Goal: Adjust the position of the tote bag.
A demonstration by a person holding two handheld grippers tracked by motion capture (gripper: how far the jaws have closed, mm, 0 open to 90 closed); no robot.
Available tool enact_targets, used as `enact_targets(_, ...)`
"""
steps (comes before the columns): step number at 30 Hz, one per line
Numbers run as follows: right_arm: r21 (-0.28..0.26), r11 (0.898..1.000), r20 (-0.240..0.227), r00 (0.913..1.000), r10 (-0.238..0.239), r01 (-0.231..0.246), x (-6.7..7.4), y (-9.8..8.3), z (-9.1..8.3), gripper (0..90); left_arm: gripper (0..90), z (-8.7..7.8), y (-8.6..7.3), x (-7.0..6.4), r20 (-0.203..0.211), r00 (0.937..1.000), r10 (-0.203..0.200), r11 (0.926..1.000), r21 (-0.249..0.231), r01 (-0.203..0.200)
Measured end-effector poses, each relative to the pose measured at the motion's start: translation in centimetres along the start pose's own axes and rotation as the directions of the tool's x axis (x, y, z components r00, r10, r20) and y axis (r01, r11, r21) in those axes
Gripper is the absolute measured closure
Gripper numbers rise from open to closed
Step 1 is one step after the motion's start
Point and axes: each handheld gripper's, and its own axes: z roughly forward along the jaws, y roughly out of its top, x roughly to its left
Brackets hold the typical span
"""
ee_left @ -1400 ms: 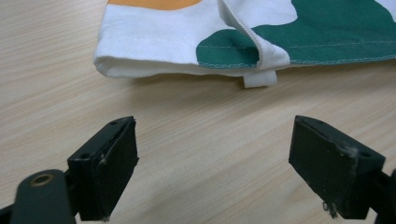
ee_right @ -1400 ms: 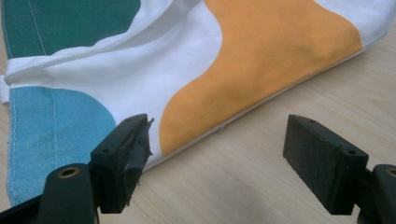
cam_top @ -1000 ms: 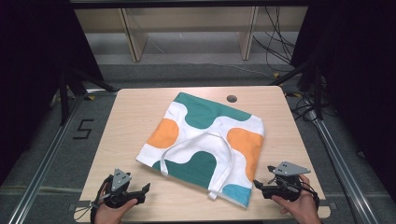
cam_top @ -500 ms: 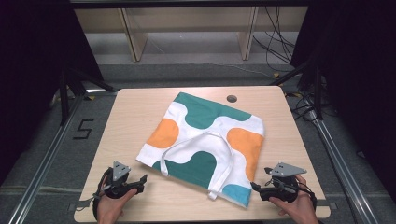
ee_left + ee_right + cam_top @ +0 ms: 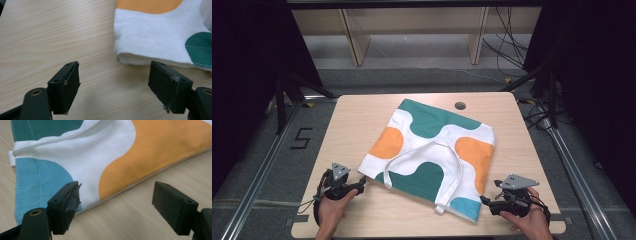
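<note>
Cloth bag (image 5: pixel 432 152), flat on the wooden bench (image 5: pixel 362 115), lying slightly right of centre and turned at an angle to the bench edges. Pattern: white ground with dark green, orange and one light blue patch; the blue patch sits at the near corner toward the right hand. Two white strap handles (image 5: pixel 422 156) lie looped on top of the bag, over the near half. A small dark round hole (image 5: pixel 460 106) in the bench top sits just beyond the bag's far edge. Left gripper (image 5: pixel 354 184) is near the bag's near-left corner, held low over the bench; in the left gripper view the fingers (image 5: pixel 65 86) stand spread, having just been closing a little, with bare wood between them and the white folded corner of the bag (image 5: pixel 160 47) just ahead of the right-hand finger, not pinched. Right gripper (image 5: pixel 486 201) is at the bag's near-right corner; in the right gripper view its fingers (image 5: pixel 65 205) stand spread wide, one finger over the blue-and-white edge of the bag (image 5: pixel 120 157), the other over bare bench, the cloth hem running between them, no pinch. Each gripper is held by a hand entering from the near edge; left hand (image 5: pixel 332 212), right hand (image 5: pixel 532 222). Beyond the bench, floor and the legs of a wooden shelf unit (image 5: pixel 357 45).
</note>
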Motion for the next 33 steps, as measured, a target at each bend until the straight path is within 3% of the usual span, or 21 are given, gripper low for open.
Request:
enact_targets(5, -0.003, 1.000, -0.001, 1.0000, 0.002, -0.002, 0.0, 0.0, 0.0, 23.3, 25.5, 0.6, 0.4, 0.2, -0.005, 0.9998, -0.022, 0.9997, -0.009, 0.022)
enact_targets(8, -0.011, 1.000, -0.018, 0.9995, -0.027, 0.027, -0.1, 0.0, 0.2, 23.4, 28.7, 0.8, 0.8, 0.1, -0.002, 1.0000, -0.010, 0.9998, -0.019, 0.010)
enact_targets(10, -0.002, 1.000, -0.011, 0.9999, -0.002, 0.002, 0.1, 0.0, 0.0, 23.4, 28.9, 0.9, 1.0, -0.1, -0.001, 1.0000, 0.004, 0.9998, -0.020, -0.004)
enact_targets(12, 0.002, 1.000, -0.006, 1.0000, -0.001, 0.001, 0.1, 0.0, 0.1, 23.4, 31.8, 1.0, 1.3, -0.4, 0.006, 1.0000, 0.000, 0.9993, -0.037, 0.000)
enact_targets(15, 0.010, 1.000, -0.006, 1.0000, 0.005, -0.005, 0.2, 0.0, 0.1, 23.4, 35.4, 1.2, 1.8, -0.6, 0.024, 0.9993, 0.028, 0.9981, -0.056, -0.026)
enact_targets(19, 0.003, 1.000, -0.007, 0.9998, -0.016, 0.016, 0.1, 0.0, 0.2, 23.4, 42.7, 1.9, 2.4, -0.9, 0.048, 0.9981, 0.038, 0.9967, -0.074, -0.035)
enact_targets(21, 0.010, 1.000, -0.020, 0.9998, -0.001, 0.001, 0.2, 0.0, 0.2, 23.4, 56.0, 2.1, 2.5, -1.1, 0.049, 0.9942, 0.095, 0.9916, -0.092, -0.091)
enact_targets(22, 0.010, 1.000, -0.020, 0.9998, -0.005, 0.005, 0.2, 0.0, 0.2, 23.3, 59.4, 2.2, 2.6, -1.3, 0.026, 0.9870, 0.159, 0.9838, -0.088, -0.156)
enact_targets(23, 0.020, 1.000, -0.025, 0.9997, 0.007, -0.006, 0.4, 0.0, 0.2, 22.8, 66.9, 2.3, 2.6, -1.4, 0.021, 0.9824, 0.185, 0.9785, -0.096, -0.183)
enact_targets(24, 0.020, 1.000, -0.025, 0.9997, 0.007, -0.006, 0.4, 0.0, 0.2, 22.8, 66.9, 2.3, 2.5, -1.5, 0.015, 0.9777, 0.209, 0.9721, -0.111, -0.207)
enact_targets(25, 0.028, 1.000, -0.036, 0.9993, 0.007, -0.006, 0.4, 0.0, 0.2, 22.5, 71.4, 2.3, 2.4, -1.2, 0.033, 0.9774, 0.209, 0.9694, -0.139, -0.203)
enact_targets(28, 0.036, 0.999, -0.068, 0.9975, -0.018, 0.021, 1.1, 0.0, 0.4, 19.0, 75.3, 2.1, 2.1, -0.8, 0.052, 0.9818, 0.183, 0.9740, -0.145, -0.174)
enact_targets(31, 0.032, 0.999, -0.095, 0.9951, -0.028, 0.031, 1.6, 0.1, 0.4, 15.6, 75.6, 1.9, 2.0, -1.2, 0.046, 0.9769, 0.209, 0.9705, -0.133, -0.201)
enact_targets(33, 0.040, 0.999, -0.132, 0.9908, -0.030, 0.035, 2.5, 0.3, 0.4, 16.1, 75.9, 1.6, 2.0, -1.5, 0.051, 0.9764, 0.210, 0.9730, -0.109, -0.203)
